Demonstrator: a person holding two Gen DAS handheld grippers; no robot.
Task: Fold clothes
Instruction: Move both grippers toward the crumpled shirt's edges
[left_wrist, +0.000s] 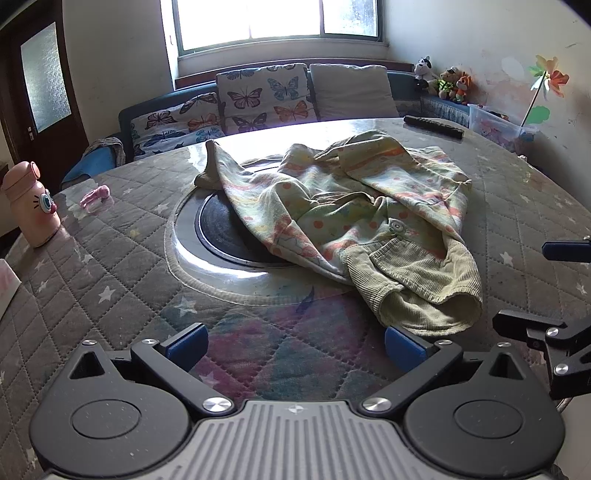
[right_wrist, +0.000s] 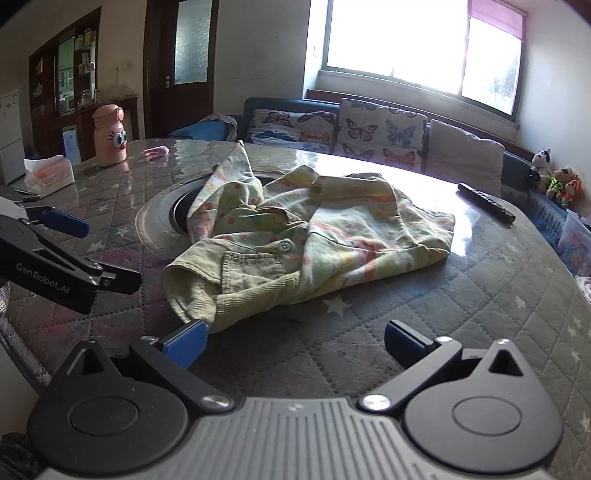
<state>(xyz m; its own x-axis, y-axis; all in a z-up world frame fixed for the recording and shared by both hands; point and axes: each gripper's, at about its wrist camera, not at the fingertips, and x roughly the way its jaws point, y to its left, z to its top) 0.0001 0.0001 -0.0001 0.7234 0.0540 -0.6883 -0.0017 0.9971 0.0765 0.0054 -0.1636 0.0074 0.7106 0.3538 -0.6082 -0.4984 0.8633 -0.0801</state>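
Nearest the lens, the left gripper (left_wrist: 295, 345) hangs over the quilted table cover (left_wrist: 110, 266), its blue-padded fingers (left_wrist: 186, 341) spread wide with nothing between them. The right gripper (right_wrist: 295, 343) is likewise spread wide and empty, its left pad just beside the garment's ribbed cuff; in the left wrist view it shows at the right edge (left_wrist: 532, 288), jaws apart.

The garment (left_wrist: 354, 221) lies crumpled in a soft heap just beyond both grippers, a pale yellow-green child's top printed with orange dots and pastel bands. Its near sleeve ends in corduroy-like ribbed cloth (right_wrist: 207, 291), and a round snap button (right_wrist: 283, 246) sits beside a ribbed pocket. The garment's far-left part drapes over a round dark glass hob (left_wrist: 221, 232), ringed in shiny metal, set into the table.

Left of the garment stands a smooth pink bottle (left_wrist: 31, 206) with cartoon eyes, with a small pink clip (left_wrist: 95, 195) near it. Beyond the garment to the right lies a long black remote (left_wrist: 433, 126). Behind it, butterfly-print cushions (left_wrist: 264, 94) line a dark sofa under a bright window (left_wrist: 277, 22).
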